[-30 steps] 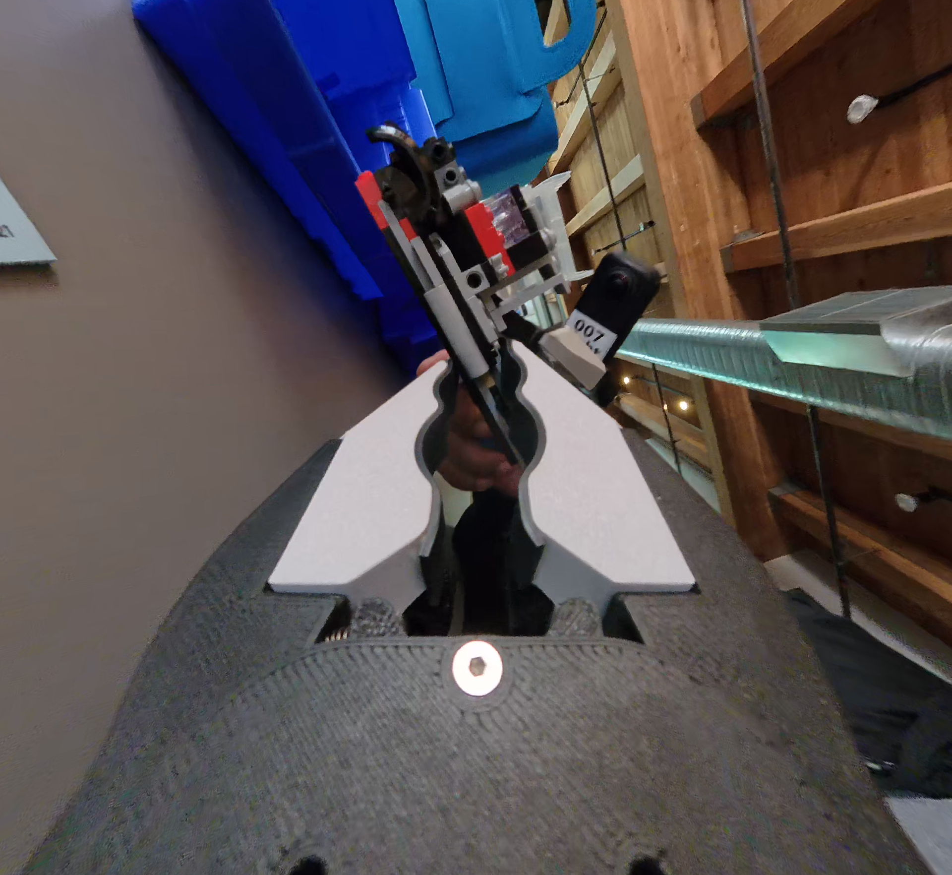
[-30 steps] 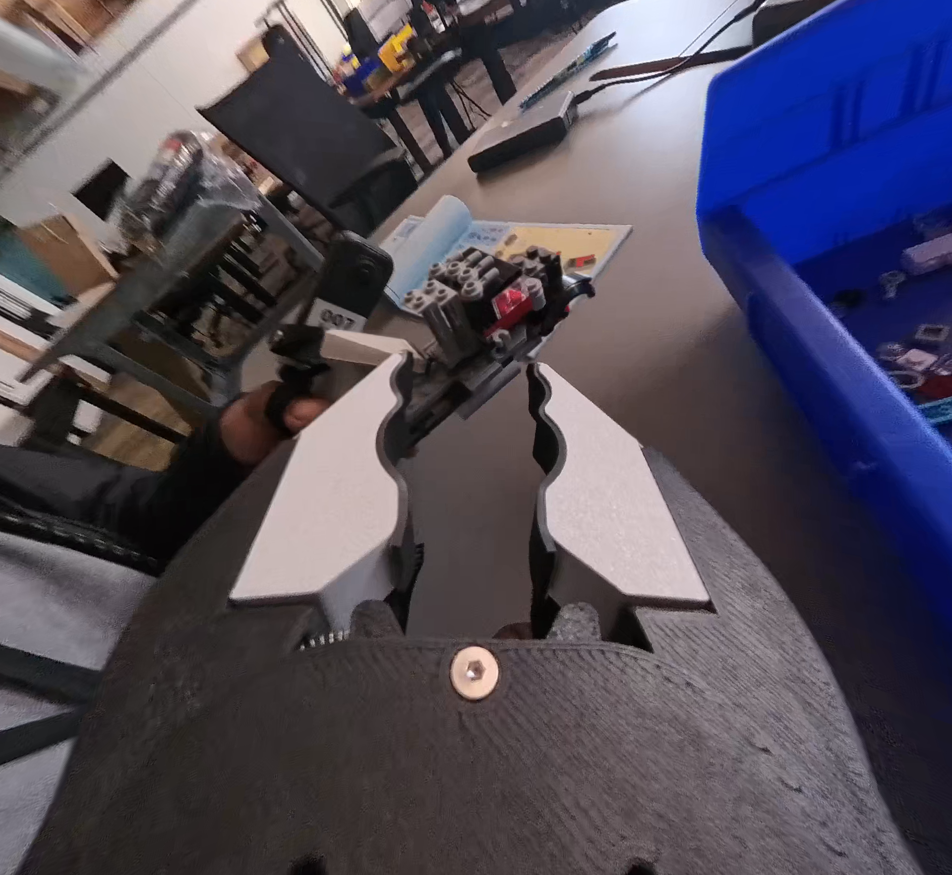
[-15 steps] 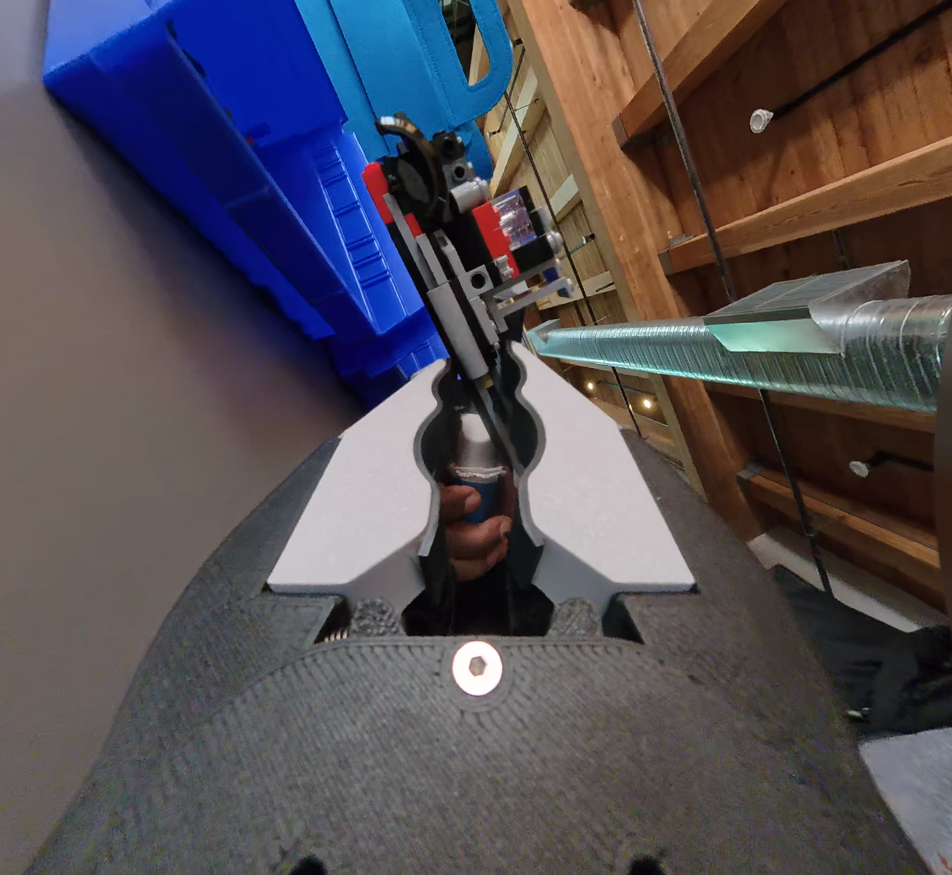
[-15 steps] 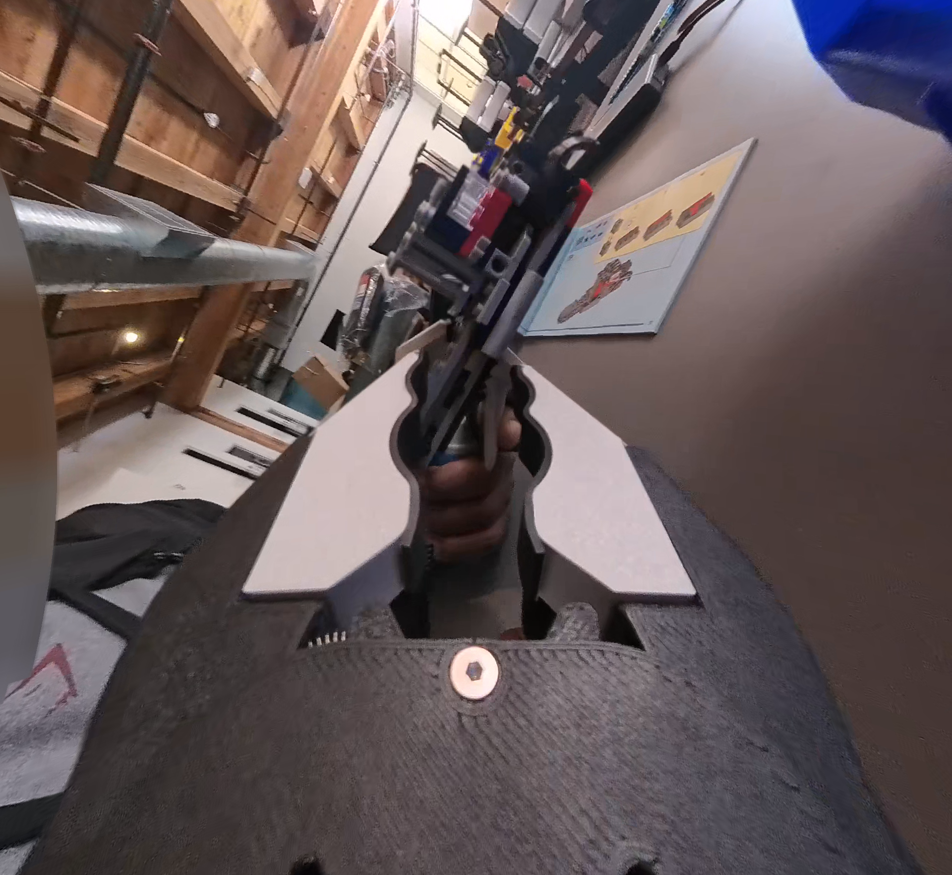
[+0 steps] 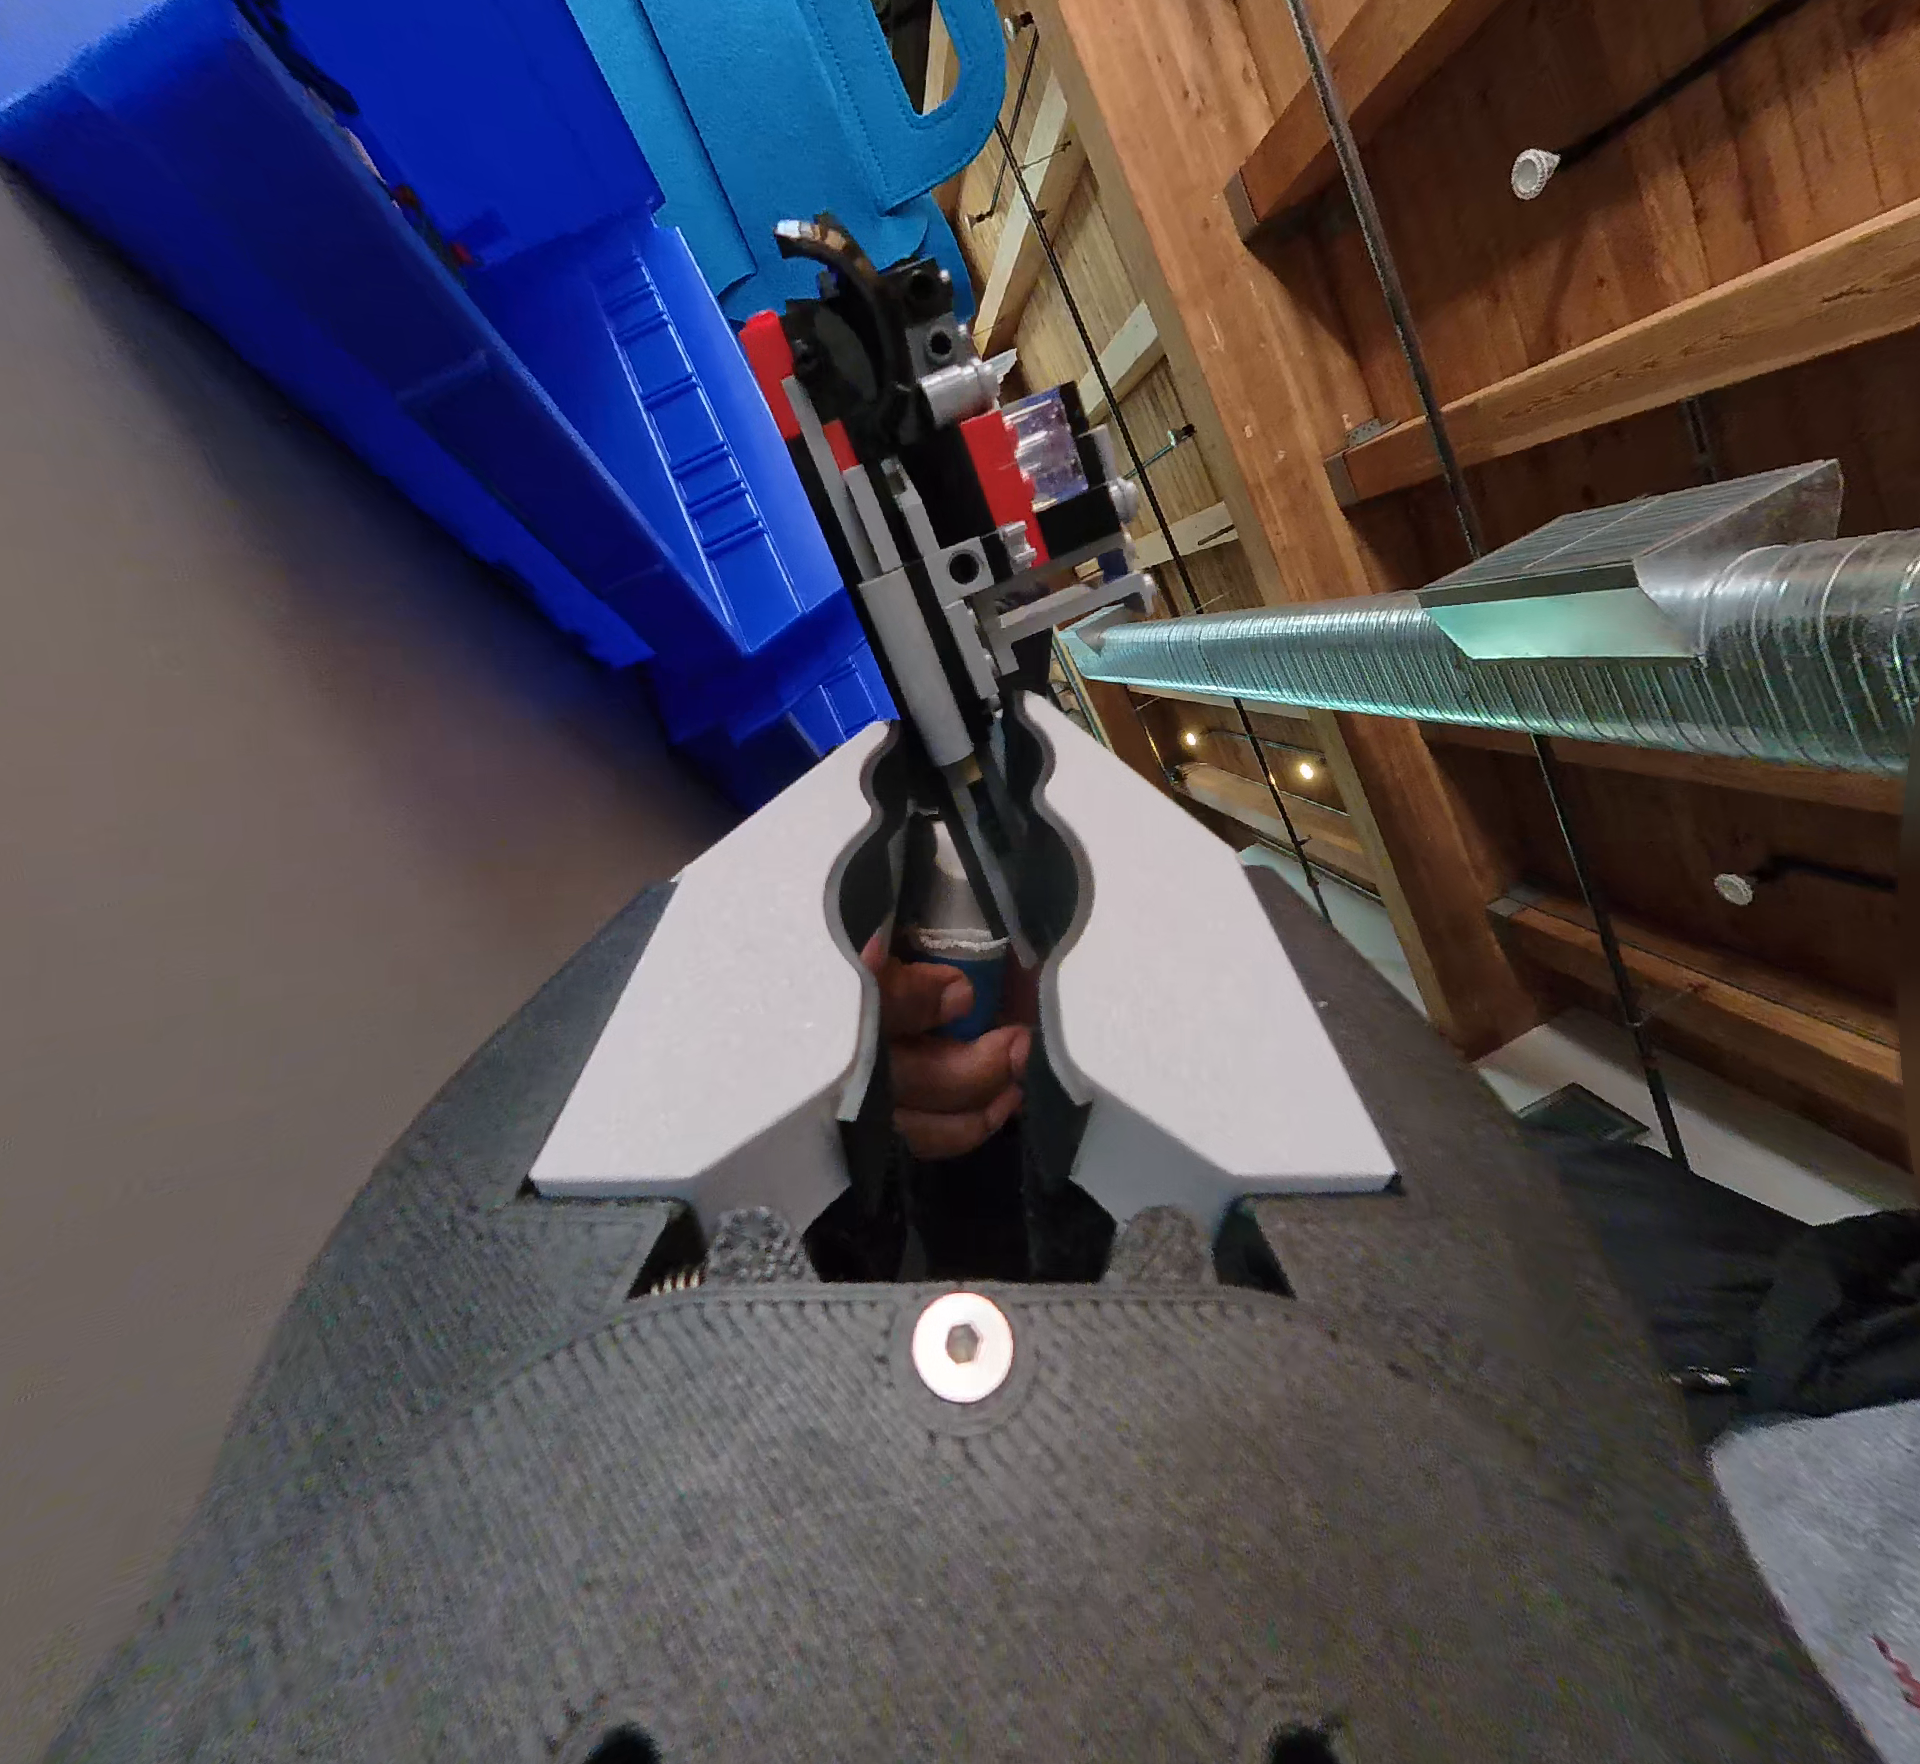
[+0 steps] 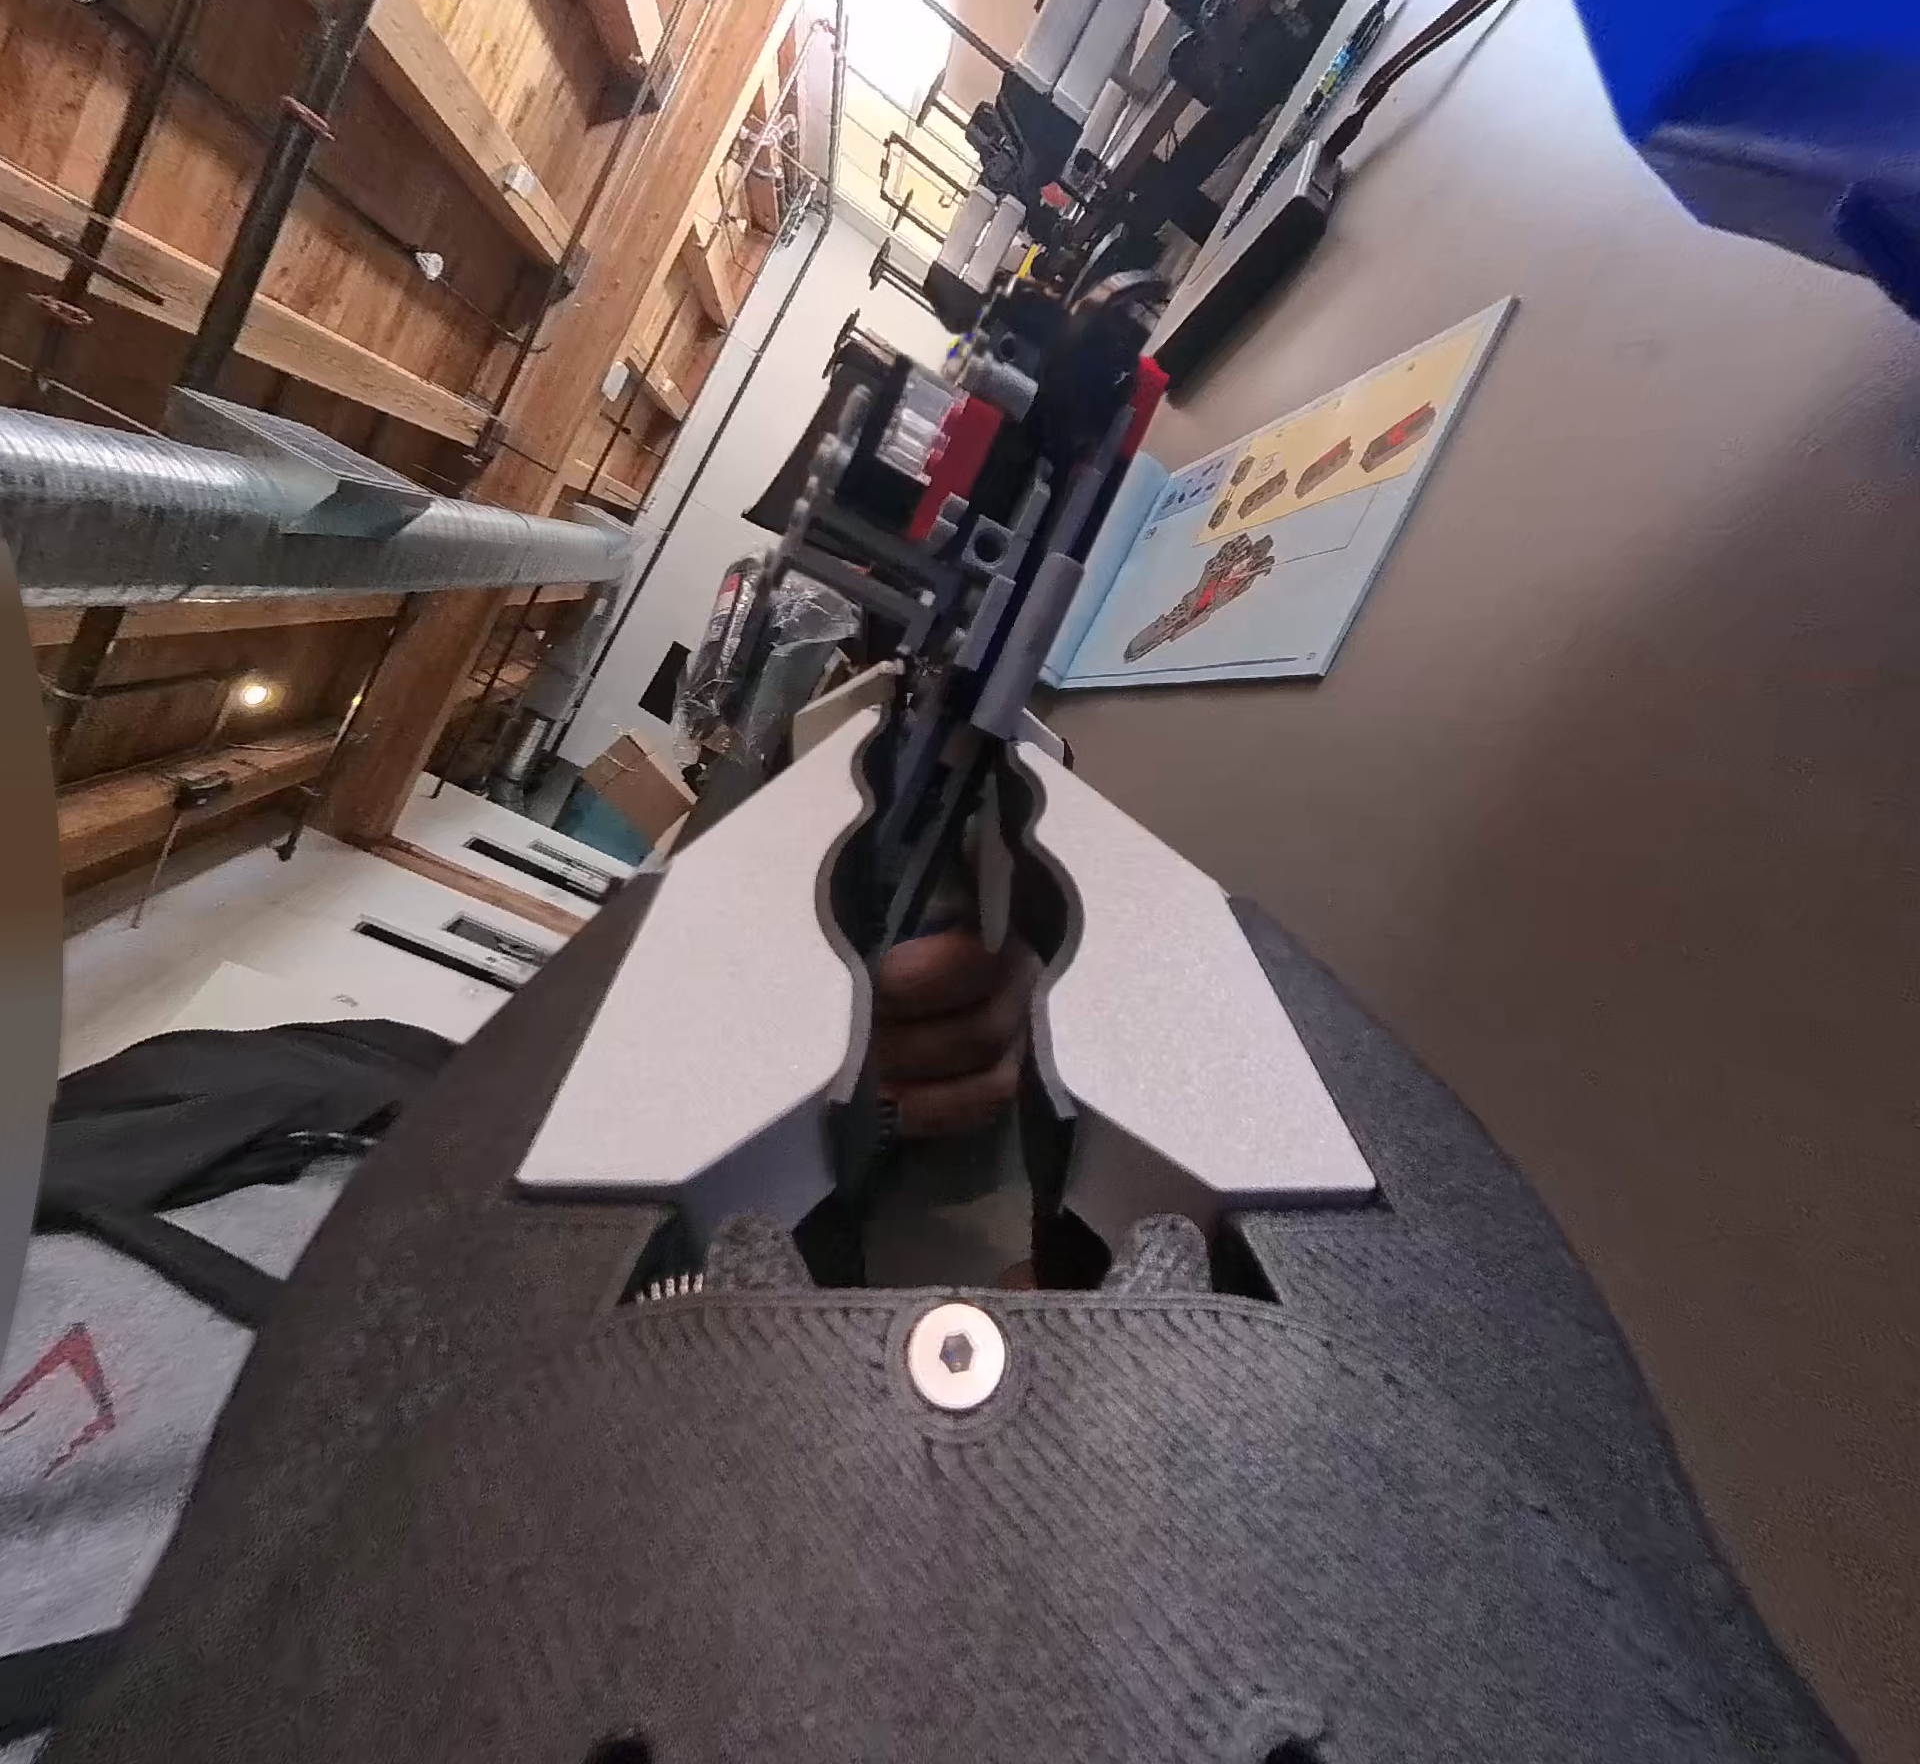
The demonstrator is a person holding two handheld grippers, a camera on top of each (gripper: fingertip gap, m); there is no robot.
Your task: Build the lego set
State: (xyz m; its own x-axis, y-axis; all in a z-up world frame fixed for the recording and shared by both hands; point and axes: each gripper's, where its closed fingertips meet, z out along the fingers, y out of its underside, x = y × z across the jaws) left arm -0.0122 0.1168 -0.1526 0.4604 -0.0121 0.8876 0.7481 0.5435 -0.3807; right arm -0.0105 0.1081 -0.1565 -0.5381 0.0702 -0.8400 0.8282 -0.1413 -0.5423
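Brown matte bench (image 6: 1558,779) runs tilted through both views, with timber beams (image 5: 1558,104) and a silver ribbed duct (image 5: 1507,665) beyond, and blue plastic bins (image 5: 364,208) at the left. A light-blue instruction booklet (image 6: 1299,519) lies open on the bench. Left gripper (image 5: 961,758) and right gripper (image 6: 945,758) have their jaws clenched on the black, grey and red lego model (image 5: 925,509), held off the bench, long axis pointing away from both cameras.

red-black-grey lego model (image 5: 940,509) held aloft, upright, pinched at base.
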